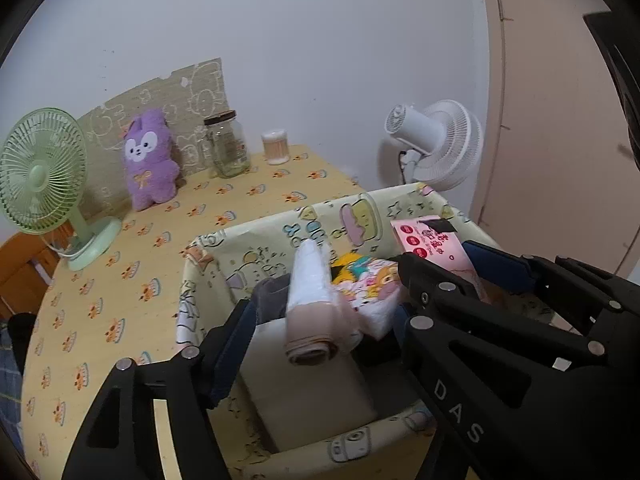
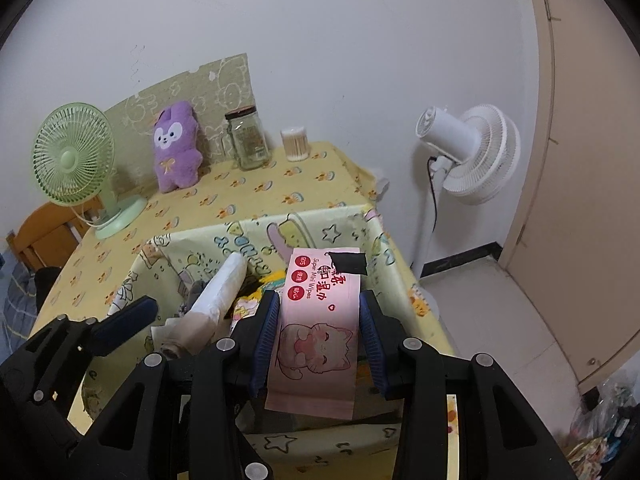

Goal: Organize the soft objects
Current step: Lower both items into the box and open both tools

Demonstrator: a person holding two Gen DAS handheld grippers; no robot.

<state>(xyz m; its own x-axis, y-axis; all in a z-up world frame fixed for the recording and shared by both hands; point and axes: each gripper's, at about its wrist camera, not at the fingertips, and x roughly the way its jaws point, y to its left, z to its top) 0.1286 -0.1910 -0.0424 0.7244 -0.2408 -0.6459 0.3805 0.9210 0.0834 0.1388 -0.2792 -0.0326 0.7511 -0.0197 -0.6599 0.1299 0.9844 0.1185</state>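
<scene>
— While the left view looks down, what appears?
— Spread wide, the left claw (image 1: pixel 320 316) straddles a rolled beige-and-white cloth (image 1: pixel 312 312) inside the cartoon-print fabric bin (image 1: pixel 280 232) on the bench (image 1: pixel 120 280).
— And the right view?
— Only there a cat drawing shows: the right claw (image 2: pixel 318 344) pinches a pink wipes packet (image 2: pixel 316 332) over the bin.

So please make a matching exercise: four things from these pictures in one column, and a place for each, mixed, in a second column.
Things:
1. pink wipes pack
2. purple plush toy
3. white fan
4. green fan

Places:
A. on the floor beside the table
B. leaning against the board at the wall
C. on the table's left edge
D. held by the right gripper over the fabric bin

Pairs: 1-D, 2-B, 3-A, 4-C
</scene>
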